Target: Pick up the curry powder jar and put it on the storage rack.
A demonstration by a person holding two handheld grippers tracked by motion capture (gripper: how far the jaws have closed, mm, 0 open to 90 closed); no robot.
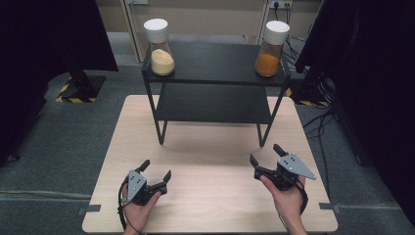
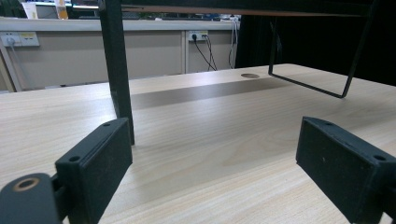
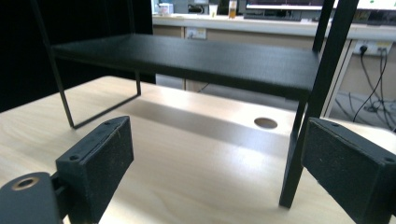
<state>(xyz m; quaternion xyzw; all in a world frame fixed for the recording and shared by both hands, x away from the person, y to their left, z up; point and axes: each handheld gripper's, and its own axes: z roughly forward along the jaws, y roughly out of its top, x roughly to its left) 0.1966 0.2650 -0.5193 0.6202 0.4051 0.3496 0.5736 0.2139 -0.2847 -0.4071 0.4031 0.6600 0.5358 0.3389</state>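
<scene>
Judging from how things lie, nothing has been started. The counter (image 1: 210, 156) fills the middle of the high view, bare except for a black two-tier shelf (image 1: 215, 63) set at its upper end. Two lidded jars are seen on the shelf's top board: the pale-powder jar (image 1: 160, 47) at upper left, the orange-powder jar (image 1: 271, 49) at upper right, both untouched. At lower left the left gripper (image 1: 155, 172) is held wide open and empty; at lower right the right gripper (image 1: 265, 154) is likewise spread, with nothing grasped.
</scene>
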